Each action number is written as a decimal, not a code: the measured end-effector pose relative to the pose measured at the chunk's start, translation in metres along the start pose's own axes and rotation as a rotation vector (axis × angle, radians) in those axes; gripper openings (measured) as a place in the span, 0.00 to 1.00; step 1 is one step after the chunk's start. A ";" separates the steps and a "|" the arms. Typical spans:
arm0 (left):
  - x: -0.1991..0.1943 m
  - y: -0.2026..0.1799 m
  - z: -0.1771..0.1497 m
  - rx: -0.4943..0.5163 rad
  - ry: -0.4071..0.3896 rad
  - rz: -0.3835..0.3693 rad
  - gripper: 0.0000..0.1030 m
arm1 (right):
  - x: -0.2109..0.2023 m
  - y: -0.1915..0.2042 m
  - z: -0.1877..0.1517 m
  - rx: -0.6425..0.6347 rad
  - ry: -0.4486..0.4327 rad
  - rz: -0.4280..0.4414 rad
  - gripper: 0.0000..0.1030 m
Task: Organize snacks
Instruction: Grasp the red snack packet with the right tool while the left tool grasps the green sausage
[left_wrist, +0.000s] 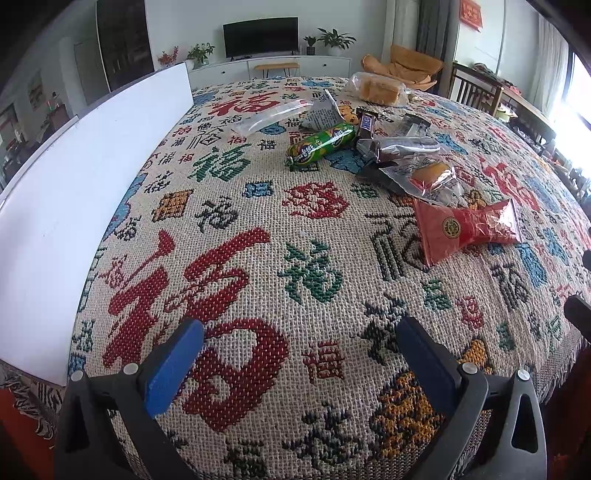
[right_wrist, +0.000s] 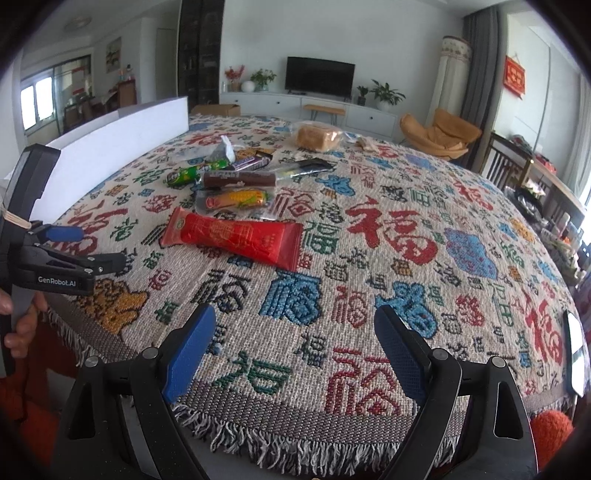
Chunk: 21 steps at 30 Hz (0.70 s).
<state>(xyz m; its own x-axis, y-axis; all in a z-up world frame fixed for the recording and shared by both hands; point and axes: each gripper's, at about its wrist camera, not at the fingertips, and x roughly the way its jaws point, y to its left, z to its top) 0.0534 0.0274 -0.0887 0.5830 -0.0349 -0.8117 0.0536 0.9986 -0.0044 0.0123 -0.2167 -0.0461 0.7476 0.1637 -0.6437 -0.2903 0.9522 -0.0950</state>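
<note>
Several wrapped snacks lie on a patterned woven tablecloth (left_wrist: 258, 229). Nearest is a red foil packet (left_wrist: 465, 227) (right_wrist: 232, 236). Behind it lie a clear pack with a corn-printed sausage (right_wrist: 236, 199) (left_wrist: 428, 177), a dark brown sausage (right_wrist: 240, 180), a green sausage (left_wrist: 321, 144) (right_wrist: 184, 174), a purple bar (left_wrist: 366, 123) (right_wrist: 253, 161) and bagged bread (left_wrist: 378, 90) (right_wrist: 317, 137). My left gripper (left_wrist: 299, 354) is open over bare cloth, well short of the snacks. My right gripper (right_wrist: 295, 347) is open above the table's near edge, holding nothing. The left gripper (right_wrist: 62, 243) also shows from the side in the right wrist view.
A long white box (left_wrist: 85, 177) (right_wrist: 114, 147) stands along the table's left side. A phone (right_wrist: 576, 354) lies at the right edge. A hand (right_wrist: 22, 325) grips the left tool. Chairs (right_wrist: 513, 166) and a TV cabinet (right_wrist: 321, 107) stand beyond the table.
</note>
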 end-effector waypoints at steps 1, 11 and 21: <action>0.000 0.000 0.000 0.000 -0.002 0.000 1.00 | 0.003 0.002 0.005 -0.026 0.010 0.028 0.87; -0.001 0.000 -0.002 0.000 -0.019 -0.002 1.00 | 0.066 0.042 0.064 -0.599 0.160 0.247 0.87; -0.003 0.000 -0.004 0.010 -0.028 -0.012 1.00 | 0.113 0.052 0.097 -0.695 0.409 0.462 0.22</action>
<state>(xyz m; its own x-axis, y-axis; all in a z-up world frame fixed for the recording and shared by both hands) 0.0480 0.0273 -0.0885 0.6048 -0.0481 -0.7950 0.0687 0.9976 -0.0081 0.1399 -0.1240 -0.0497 0.2381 0.2586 -0.9362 -0.8983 0.4251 -0.1111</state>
